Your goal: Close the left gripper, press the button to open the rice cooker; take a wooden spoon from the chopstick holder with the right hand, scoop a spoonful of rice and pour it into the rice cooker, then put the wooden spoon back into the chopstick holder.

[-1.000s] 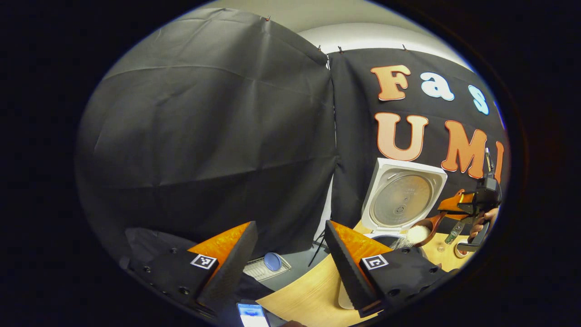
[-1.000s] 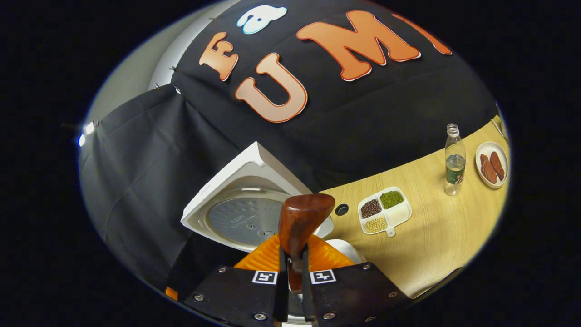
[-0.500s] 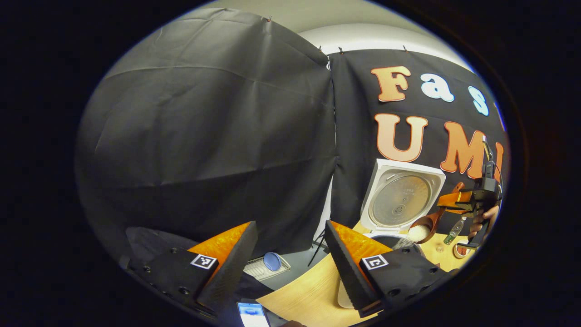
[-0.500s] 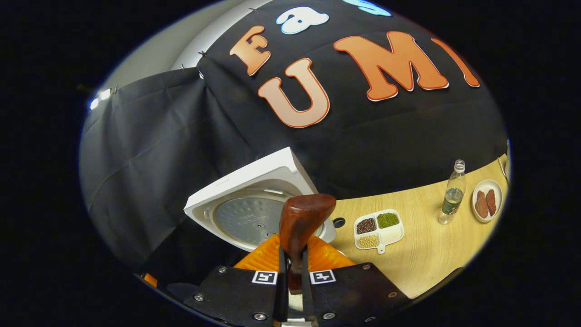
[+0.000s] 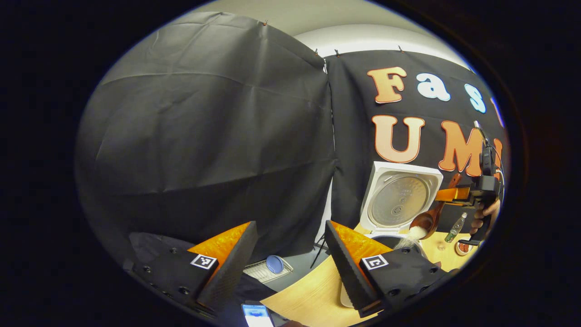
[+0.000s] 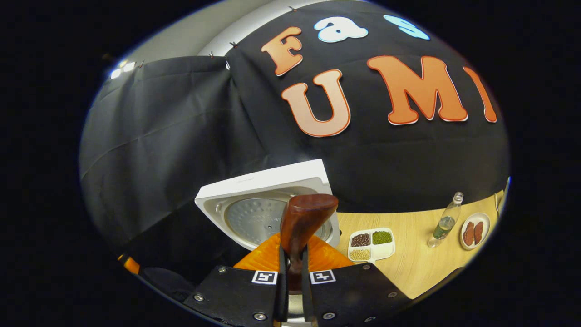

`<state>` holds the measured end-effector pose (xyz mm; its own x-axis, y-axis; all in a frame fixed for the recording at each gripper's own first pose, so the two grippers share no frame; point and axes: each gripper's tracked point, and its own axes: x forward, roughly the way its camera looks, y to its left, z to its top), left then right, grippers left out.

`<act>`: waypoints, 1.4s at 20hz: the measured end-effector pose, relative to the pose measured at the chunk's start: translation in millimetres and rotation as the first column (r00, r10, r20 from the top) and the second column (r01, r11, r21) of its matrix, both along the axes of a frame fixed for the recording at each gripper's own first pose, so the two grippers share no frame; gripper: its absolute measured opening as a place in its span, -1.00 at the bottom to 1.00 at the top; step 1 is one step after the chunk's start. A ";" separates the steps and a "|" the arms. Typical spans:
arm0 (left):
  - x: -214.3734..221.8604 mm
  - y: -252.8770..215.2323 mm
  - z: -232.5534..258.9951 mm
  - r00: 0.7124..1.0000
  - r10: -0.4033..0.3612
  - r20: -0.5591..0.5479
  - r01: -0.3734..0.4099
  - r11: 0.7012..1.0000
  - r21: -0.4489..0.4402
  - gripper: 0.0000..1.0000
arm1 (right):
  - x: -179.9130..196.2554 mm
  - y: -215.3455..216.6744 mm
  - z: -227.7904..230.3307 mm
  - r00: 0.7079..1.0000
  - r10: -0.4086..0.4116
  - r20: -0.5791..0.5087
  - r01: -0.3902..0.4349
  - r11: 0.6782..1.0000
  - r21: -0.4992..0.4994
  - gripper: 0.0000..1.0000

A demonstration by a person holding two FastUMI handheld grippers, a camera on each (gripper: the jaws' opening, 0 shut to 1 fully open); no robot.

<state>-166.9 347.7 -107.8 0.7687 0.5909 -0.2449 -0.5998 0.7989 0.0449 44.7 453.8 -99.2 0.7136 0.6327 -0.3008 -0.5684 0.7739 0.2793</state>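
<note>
Right gripper [image 6: 290, 268], pinching wooden spoon [image 5: 429, 220] at lower right, now tipped steeper, spilling rice [image 5: 415, 233] into rice cooker [image 5: 399, 200]; left gripper [image 5: 288, 254] spread.

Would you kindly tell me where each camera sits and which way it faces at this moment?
Left gripper view: rides the open left gripper, facing the booth wall; the right gripper, in a hand, tips rice off the wooden spoon.
Right gripper view: rides the right gripper, shut on the spoon, facing the table.
Shared: the rice cooker's raised lid.

Dim booth, even overhead light, strong fisheye bending at edges, sharp focus.
</note>
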 end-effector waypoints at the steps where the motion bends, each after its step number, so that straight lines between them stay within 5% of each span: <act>1: 0.4 -0.5 0.4 1.000 0.000 0.001 0.000 1.000 -0.002 1.00 | -0.9 1.5 3.2 1.000 0.008 0.030 -0.008 1.000 -0.022 -0.76; 11: -4.5 0.5 -0.3 1.000 0.021 0.012 -0.021 1.000 -0.006 1.00 | -22.2 26.8 44.2 0.967 0.109 0.230 -0.089 0.991 -0.095 -0.76; 22: -15.4 -2.1 -10.1 1.000 0.016 -0.014 -0.016 0.999 -0.032 1.00 | -50.5 40.4 51.8 0.888 0.215 0.407 -0.117 0.960 -0.253 -0.76; 28: -14.2 -19.9 -10.5 0.999 -0.026 -0.022 0.026 0.999 -0.030 1.00 | -43.7 3.1 51.8 0.935 0.132 0.330 -0.087 0.985 -0.148 -0.77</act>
